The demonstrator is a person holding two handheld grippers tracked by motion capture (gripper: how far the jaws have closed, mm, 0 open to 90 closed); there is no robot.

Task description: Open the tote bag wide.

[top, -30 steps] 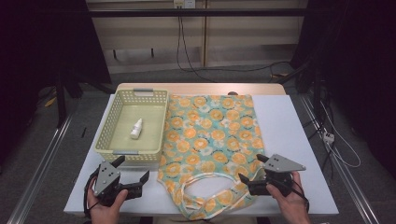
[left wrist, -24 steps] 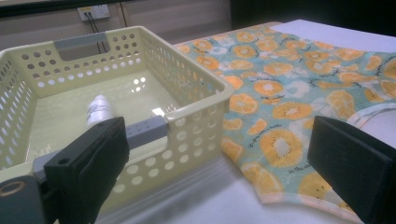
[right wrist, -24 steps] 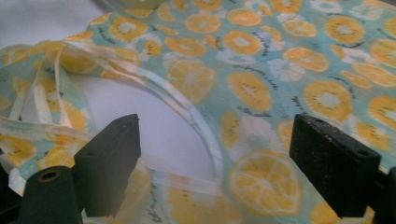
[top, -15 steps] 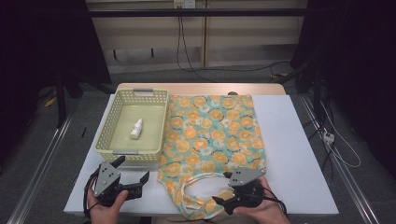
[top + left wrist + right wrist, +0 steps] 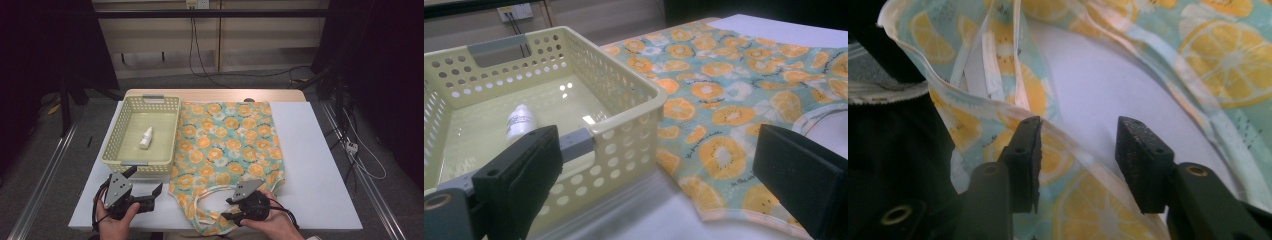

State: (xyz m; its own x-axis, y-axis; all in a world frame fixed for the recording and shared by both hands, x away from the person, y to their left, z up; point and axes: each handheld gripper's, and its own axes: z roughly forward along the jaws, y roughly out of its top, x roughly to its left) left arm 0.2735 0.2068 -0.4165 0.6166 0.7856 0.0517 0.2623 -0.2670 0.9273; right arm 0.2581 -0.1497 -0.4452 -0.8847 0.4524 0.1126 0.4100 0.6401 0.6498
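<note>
Our right claw (image 5: 1078,150) has its jaws spread a little over the near hem of the cloth (image 5: 227,142), one jaw on the fabric and the other just past the trim, with nothing pinched yet; in the high view the right claw (image 5: 231,214) sits at the near edge of the table (image 5: 320,170), on the cloth's strap loops. Our left claw (image 5: 659,170) is spread wide and empty, pointing at the near wall of the basket (image 5: 624,107), and in the high view it (image 5: 150,197) hovers just in front of that basket (image 5: 120,162), beside the cloth's near left corner. The cloth lies flat and open on the table, touching the basket's right side, printed with orange slices. We judge the work barely begun: the grasp on the hem is lined up but not closed, and any lifting, folding or stowing is all left to do. A small white bottle (image 5: 146,138) lies in the basket (its label is too small to read). Whether the cloth is a bag or a garment we cannot tell, and its nearest edge is partly hidden under our right hand (image 5: 272,227).
</note>
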